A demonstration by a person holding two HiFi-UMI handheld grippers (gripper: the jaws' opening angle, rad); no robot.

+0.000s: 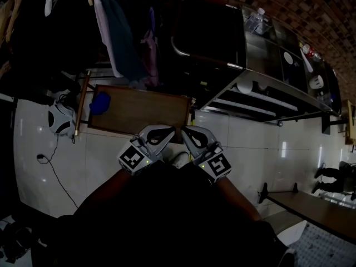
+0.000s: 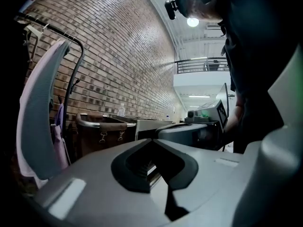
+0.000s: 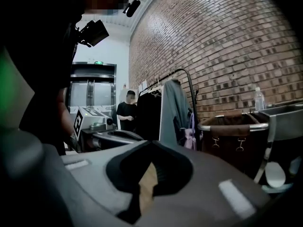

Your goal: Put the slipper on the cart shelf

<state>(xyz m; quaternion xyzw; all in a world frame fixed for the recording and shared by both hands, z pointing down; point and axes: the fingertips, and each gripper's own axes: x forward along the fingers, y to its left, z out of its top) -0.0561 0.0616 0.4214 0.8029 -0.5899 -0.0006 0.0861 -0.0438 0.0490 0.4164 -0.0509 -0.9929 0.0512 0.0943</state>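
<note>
My left tongs and right tongs are both closed on nothing, tips side by side at frame centre. The blue thing I take for the slipper lies on the brown board, up-left of them and nearer my left. Its long axis is too dim to tell, the cart stands upper right, and no writing is legible.

Both alike: left grey-shelled gripper, right grey-shelled gripper, black inner pads, white marker cube with black squares each. Wearer's dark top.
</note>
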